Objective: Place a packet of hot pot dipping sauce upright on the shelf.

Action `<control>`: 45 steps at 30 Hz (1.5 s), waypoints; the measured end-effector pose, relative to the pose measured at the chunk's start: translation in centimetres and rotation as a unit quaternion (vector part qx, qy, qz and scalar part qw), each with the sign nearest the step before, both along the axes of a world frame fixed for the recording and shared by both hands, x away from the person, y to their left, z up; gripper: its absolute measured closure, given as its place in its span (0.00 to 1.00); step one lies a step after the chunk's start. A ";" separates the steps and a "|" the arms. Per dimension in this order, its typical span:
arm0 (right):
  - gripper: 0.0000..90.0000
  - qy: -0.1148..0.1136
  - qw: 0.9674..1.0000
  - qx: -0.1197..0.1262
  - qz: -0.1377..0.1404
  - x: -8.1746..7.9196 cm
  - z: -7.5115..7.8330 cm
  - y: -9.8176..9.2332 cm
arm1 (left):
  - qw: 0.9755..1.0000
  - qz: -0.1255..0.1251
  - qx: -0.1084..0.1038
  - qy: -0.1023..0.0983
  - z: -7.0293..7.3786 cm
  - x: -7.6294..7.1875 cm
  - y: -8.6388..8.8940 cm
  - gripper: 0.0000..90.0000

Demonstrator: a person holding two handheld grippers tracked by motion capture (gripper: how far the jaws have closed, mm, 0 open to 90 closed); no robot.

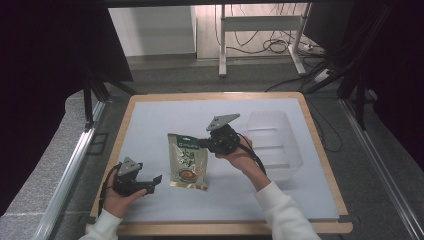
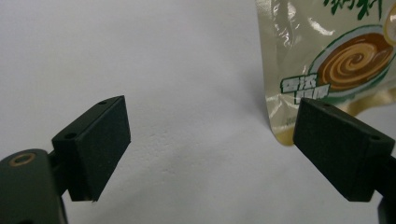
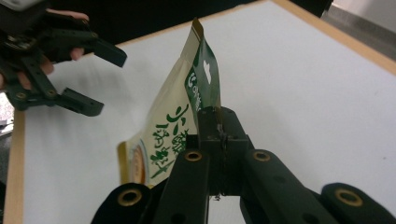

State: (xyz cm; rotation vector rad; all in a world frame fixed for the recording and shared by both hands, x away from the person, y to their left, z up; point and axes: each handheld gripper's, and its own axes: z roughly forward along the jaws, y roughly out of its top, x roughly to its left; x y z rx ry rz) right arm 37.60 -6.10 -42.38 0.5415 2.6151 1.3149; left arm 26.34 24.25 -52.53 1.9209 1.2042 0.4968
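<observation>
Covering the wood-edged table (image 1: 320,150), a white mat (image 1: 160,120); grey floor (image 1: 380,165) around

— What is the person wearing?
— White long sleeves (image 1: 280,210), cuffed at the wrists.
— And the tools?
— Two matte black two-jaw grippers, left (image 1: 156,181) and right (image 1: 204,143), each topped with a grey three-cornered plate, brass-ringed pivot holes, black trailing cables.

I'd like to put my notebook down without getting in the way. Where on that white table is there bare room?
The far left of the mat, beyond the snack pouch, is bare. So is the near strip between the two sleeves. It is crowded mid-table: the right hand-held gripper grips the pouch's top, the clear bin fills the right, and the left hand-held gripper waits, open, nearby.
</observation>
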 end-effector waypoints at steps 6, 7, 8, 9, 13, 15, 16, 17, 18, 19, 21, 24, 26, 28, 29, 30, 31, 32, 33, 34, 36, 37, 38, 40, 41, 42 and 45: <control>1.00 -0.030 0.999 0.012 0.003 -1.0 1.5 -0.3 | 1.000 0.001 0.001 0.000 -0.1 0.0 -0.1 0.12; 1.00 -0.034 0.999 0.013 0.003 -1.2 1.7 -0.4 | 1.000 0.000 0.001 0.001 -0.1 0.1 -0.1 0.12; 1.00 -0.037 0.999 0.014 0.004 -1.3 1.9 -0.4 | 1.000 0.000 0.001 0.001 -0.1 0.1 -0.1 0.12; 1.00 -0.039 0.999 0.015 0.006 -1.4 2.1 -0.5 | 1.000 0.000 0.001 0.001 -0.1 0.1 -0.1 0.12; 1.00 -0.045 0.999 0.019 0.009 -1.7 2.6 -0.7 | 1.000 0.000 0.002 0.002 -0.2 0.1 -0.1 0.12; 1.00 -0.048 0.999 0.021 0.009 -1.8 2.8 -0.9 | 1.000 0.000 0.002 0.002 -0.2 0.1 -0.1 0.12; 1.00 -0.048 0.999 0.021 0.008 -1.8 2.9 -0.9 | 1.000 0.001 0.002 0.003 -0.2 0.1 -0.1 0.12; 1.00 -0.049 0.999 0.022 0.008 -1.9 3.0 -1.0 | 1.000 0.001 0.002 0.003 -0.2 0.1 -0.1 0.12; 1.00 -0.050 0.998 0.024 0.007 -1.9 3.0 -1.1 | 1.000 0.001 0.002 0.003 -0.2 0.1 -0.1 0.12; 1.00 -0.051 0.998 0.024 0.006 -1.9 3.1 -1.1 | 1.000 0.001 0.002 0.003 -0.3 0.1 -0.1 0.12; 1.00 -0.053 0.998 0.025 0.005 -1.9 3.3 -1.3 | 1.000 0.001 0.002 0.003 -0.3 0.1 -0.1 0.12; 1.00 -0.056 0.998 0.026 0.003 -2.0 3.5 -1.6 | 1.000 0.001 0.002 0.003 -0.3 0.2 -0.1 0.12; 1.00 -0.057 0.998 0.027 0.003 -2.0 3.6 -1.7 | 1.000 0.001 0.002 0.003 -0.3 0.2 -0.1 0.12; 1.00 -0.058 0.998 0.031 0.001 -2.0 3.8 -1.9 | 1.000 0.001 0.002 0.004 -0.3 0.2 -0.1 0.12; 1.00 -0.059 0.998 0.035 -0.001 -2.0 4.0 -2.1 | 1.000 0.001 0.002 0.004 -0.3 0.2 -0.1 0.12; 1.00 -0.060 0.998 0.036 -0.002 -2.1 4.1 -2.2 | 1.000 0.001 0.002 0.004 -0.3 0.2 -0.1 0.12; 1.00 -0.060 0.998 0.036 -0.002 -2.1 4.1 -2.2 | 1.000 0.002 0.004 0.004 -0.3 0.2 -0.1 0.12; 1.00 -0.060 0.997 0.037 -0.003 -2.1 4.2 -2.3 | 1.000 0.002 0.004 0.004 -0.3 0.2 -0.1 0.12; 1.00 -0.063 0.997 0.040 -0.004 -2.2 4.5 -2.6 | 1.000 0.002 0.004 0.004 -0.3 0.2 -0.1 0.12; 1.00 -0.063 0.997 0.040 -0.004 -2.2 4.5 -2.6 | 1.000 0.002 0.004 0.004 -0.3 0.2 -0.1 0.12; 1.00 -0.066 0.997 0.044 -0.005 -2.3 4.8 -2.8 | 1.000 0.001 0.004 0.003 -0.3 0.2 -0.1 0.12; 1.00 -0.068 0.997 0.046 -0.005 -2.3 4.9 -3.0 | 1.000 0.001 0.004 0.004 -0.3 0.2 -0.2 0.12; 1.00 -0.068 0.997 0.046 -0.005 -2.3 4.9 -3.0 | 1.000 0.001 0.004 0.004 -0.3 0.2 -0.2 0.12; 1.00 -0.070 0.996 0.048 -0.005 -2.4 5.2 -3.3 | 1.000 0.001 0.005 0.004 -0.3 0.2 -0.1 0.12; 1.00 -0.070 0.996 0.048 -0.006 -2.4 5.3 -3.3 | 1.000 0.001 0.005 0.004 -0.3 0.2 -0.1 0.12; 1.00 -0.071 0.996 0.049 -0.006 -2.5 5.4 -3.5 | 1.000 0.002 0.006 0.004 -0.3 0.2 -0.1 0.12; 1.00 -0.074 0.996 0.051 -0.008 -2.6 5.7 -3.8 | 1.000 0.002 0.005 0.003 -0.3 0.2 -0.2 0.12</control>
